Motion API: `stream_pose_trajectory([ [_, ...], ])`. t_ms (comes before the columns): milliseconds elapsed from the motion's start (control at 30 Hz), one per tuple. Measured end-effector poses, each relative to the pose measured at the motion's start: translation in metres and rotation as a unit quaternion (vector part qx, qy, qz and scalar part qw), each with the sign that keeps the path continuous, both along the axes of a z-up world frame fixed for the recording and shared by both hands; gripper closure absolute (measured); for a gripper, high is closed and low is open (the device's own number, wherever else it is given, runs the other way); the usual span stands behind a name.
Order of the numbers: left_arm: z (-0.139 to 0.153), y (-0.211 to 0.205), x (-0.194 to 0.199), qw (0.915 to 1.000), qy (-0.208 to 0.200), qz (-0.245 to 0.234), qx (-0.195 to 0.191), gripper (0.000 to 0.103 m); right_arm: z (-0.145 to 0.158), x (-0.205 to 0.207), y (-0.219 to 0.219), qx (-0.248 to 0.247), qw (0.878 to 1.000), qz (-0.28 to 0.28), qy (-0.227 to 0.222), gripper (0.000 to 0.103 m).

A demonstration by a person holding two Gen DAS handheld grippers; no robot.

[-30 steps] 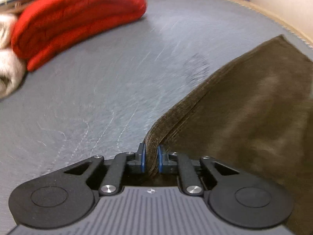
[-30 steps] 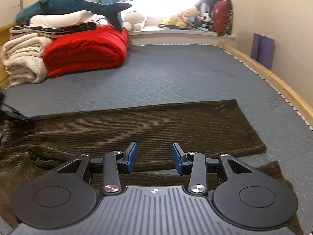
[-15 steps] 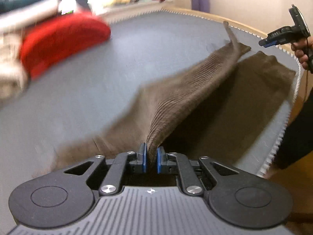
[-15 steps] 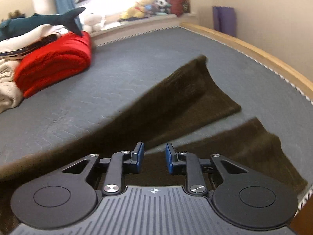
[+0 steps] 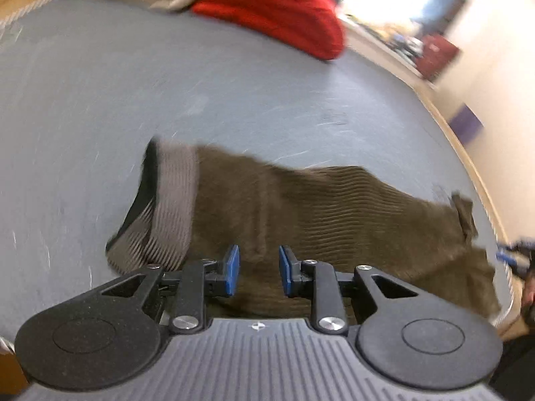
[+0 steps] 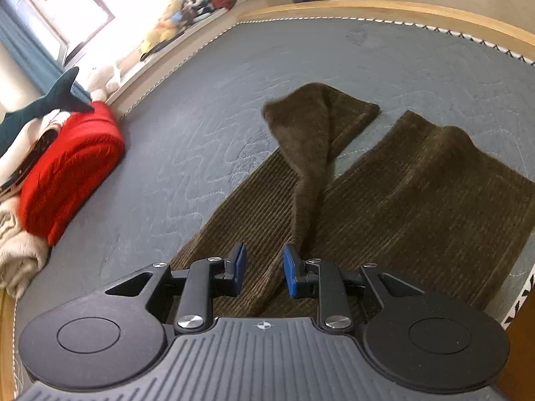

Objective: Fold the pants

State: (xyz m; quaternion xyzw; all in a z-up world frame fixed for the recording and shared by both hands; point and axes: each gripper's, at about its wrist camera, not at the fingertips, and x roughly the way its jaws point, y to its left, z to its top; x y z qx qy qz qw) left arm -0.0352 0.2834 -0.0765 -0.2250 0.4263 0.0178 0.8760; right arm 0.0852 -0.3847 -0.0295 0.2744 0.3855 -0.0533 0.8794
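Note:
Brown corduroy pants [image 5: 317,207] lie on the grey mattress [image 5: 167,93]. In the left wrist view the waistband [image 5: 174,200] is turned up at the left, showing its paler inside. My left gripper [image 5: 256,269] is open and empty just above the cloth near the waist. In the right wrist view the two legs [image 6: 418,183] stretch away, and the far leg's end [image 6: 311,127] is folded back in a twisted ridge. My right gripper [image 6: 262,267] is open, with that ridge running down beside its right finger.
A red folded blanket [image 6: 70,173] and cream towels [image 6: 16,254] are piled at the mattress's far left, with a plush shark [image 6: 43,103] on top. A wooden bed rail [image 6: 401,8] borders the mattress. Soft toys [image 6: 164,30] line the window sill.
My left gripper has let go of the pants and opened, and now faces the waistband. My right gripper has opened wider. The lifted leg has dropped onto the mattress, its end folded back.

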Motion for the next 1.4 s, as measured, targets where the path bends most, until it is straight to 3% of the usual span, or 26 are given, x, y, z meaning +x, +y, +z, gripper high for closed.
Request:
stream_pose_trajectory([
  [33, -0.014, 0.007, 0.001, 0.9995, 0.016, 0.016, -0.022, 0.075, 0.000, 0.000, -0.001, -0.003, 1.000, -0.002, -0.002, 0.076],
  [100, -0.037, 0.014, 0.010, 0.9920, 0.093, 0.059, -0.061, 0.075, -0.001, 0.001, -0.004, -0.015, 1.000, -0.003, -0.002, 0.076],
  [200, -0.044, 0.016, 0.018, 0.9910, 0.095, 0.070, -0.063, 0.063, -0.002, 0.002, -0.010, -0.029, 1.000, -0.006, -0.002, 0.076],
  [433, -0.051, 0.029, 0.035, 0.9859, 0.103, 0.110, -0.074, 0.062, -0.001, 0.010, -0.024, -0.058, 0.998, -0.004, -0.008, 0.075],
  [567, -0.050, 0.021, 0.045, 0.9864, 0.107, 0.115, -0.050, 0.062, -0.017, 0.039, -0.024, -0.079, 0.997, 0.023, 0.013, 0.063],
  [700, -0.050, 0.015, 0.048, 0.9874, 0.104, 0.115, -0.032, 0.064, -0.039, 0.073, -0.020, -0.100, 0.993, 0.042, 0.042, 0.061],
  [900, -0.045, 0.009, 0.049, 0.9898, 0.094, 0.105, 0.019, 0.091, -0.059, 0.107, -0.008, -0.120, 0.988, 0.066, 0.073, 0.055],
  [1000, -0.034, 0.000, 0.048, 0.9915, 0.070, 0.095, 0.054, 0.095, -0.066, 0.117, -0.001, -0.137, 0.984, 0.076, 0.088, 0.055],
  [1067, -0.025, -0.005, 0.043, 0.9921, 0.050, 0.091, 0.072, 0.097, -0.069, 0.119, 0.001, -0.147, 0.982, 0.071, 0.096, 0.061],
  [1100, -0.020, -0.007, 0.041, 0.9922, 0.037, 0.090, 0.078, 0.097, -0.070, 0.119, 0.000, -0.147, 0.982, 0.069, 0.098, 0.069],
  [1133, -0.017, -0.007, 0.038, 0.9922, 0.027, 0.090, 0.082, 0.097, -0.070, 0.118, -0.001, -0.142, 0.982, 0.071, 0.099, 0.088],
  [1167, -0.013, -0.008, 0.037, 0.9922, 0.016, 0.091, 0.083, 0.098, -0.069, 0.116, -0.002, -0.141, 0.982, 0.072, 0.099, 0.092],
  [1400, 0.007, -0.003, 0.013, 0.9877, -0.014, 0.127, 0.090, 0.100, -0.013, 0.062, -0.009, -0.154, 0.985, 0.082, 0.004, 0.096],
])
